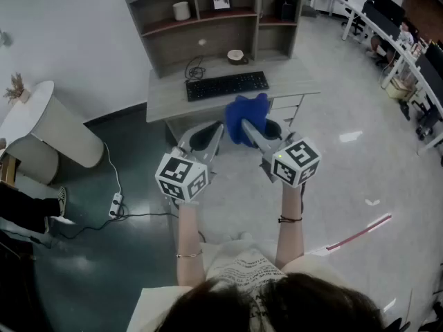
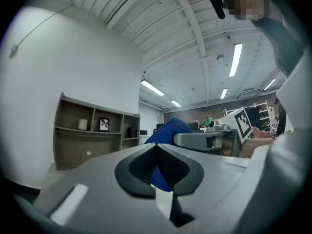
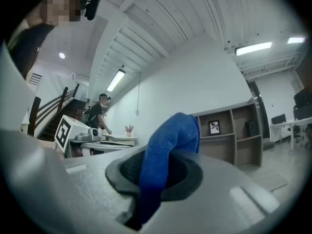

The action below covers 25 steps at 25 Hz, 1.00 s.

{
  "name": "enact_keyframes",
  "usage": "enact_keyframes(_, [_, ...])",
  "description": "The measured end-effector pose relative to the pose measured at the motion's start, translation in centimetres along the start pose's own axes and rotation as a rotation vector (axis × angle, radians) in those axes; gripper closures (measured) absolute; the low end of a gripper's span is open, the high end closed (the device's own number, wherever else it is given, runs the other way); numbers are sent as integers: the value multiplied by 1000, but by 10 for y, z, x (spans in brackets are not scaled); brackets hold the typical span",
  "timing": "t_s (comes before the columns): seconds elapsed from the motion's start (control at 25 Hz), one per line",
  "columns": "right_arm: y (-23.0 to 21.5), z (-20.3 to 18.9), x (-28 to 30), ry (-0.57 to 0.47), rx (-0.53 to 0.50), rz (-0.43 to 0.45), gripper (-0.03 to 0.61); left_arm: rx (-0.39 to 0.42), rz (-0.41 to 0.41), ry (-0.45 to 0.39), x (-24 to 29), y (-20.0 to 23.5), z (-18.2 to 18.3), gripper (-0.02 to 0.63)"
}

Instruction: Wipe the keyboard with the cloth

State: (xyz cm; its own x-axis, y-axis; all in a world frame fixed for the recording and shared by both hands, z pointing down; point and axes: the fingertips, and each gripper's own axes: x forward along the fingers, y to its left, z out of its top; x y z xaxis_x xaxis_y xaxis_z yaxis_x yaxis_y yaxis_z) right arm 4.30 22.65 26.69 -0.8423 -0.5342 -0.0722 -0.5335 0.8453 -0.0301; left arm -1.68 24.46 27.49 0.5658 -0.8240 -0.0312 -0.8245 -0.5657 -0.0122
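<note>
The cloth (image 1: 246, 120) (image 3: 168, 145), blue, is up in the air in front of the person, well apart from the keyboard (image 1: 226, 86), which lies on the desk (image 1: 166, 99) farther off. The right gripper (image 1: 248, 130) (image 3: 161, 177) pinches it: jaws pressed on the cloth, one end bulging out past the tips, the rest running down btw. the jaws. The left gripper (image 1: 217, 131) (image 2: 157, 152) is just beside, at the cloth's left edge, jaws pressed together at the tips w/ nothing caught in them. Above the desk is a shelf (image 1: 208, 19).
</note>
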Motion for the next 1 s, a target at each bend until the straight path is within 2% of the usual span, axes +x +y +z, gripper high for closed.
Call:
enact_keyframes(0.44, [1,4,-15,-7,8,27,520,-12,20,-4,1,-13,1,612])
enact_keyframes(0.76, [-7,7,-40,-26,9,3,520,-39,21,-11,0,-38,-8,612])
enact_keyframes(1.0, [-14,4,-49,-27,26,-4,520,-53,35,-14,3,-39,-11,612])
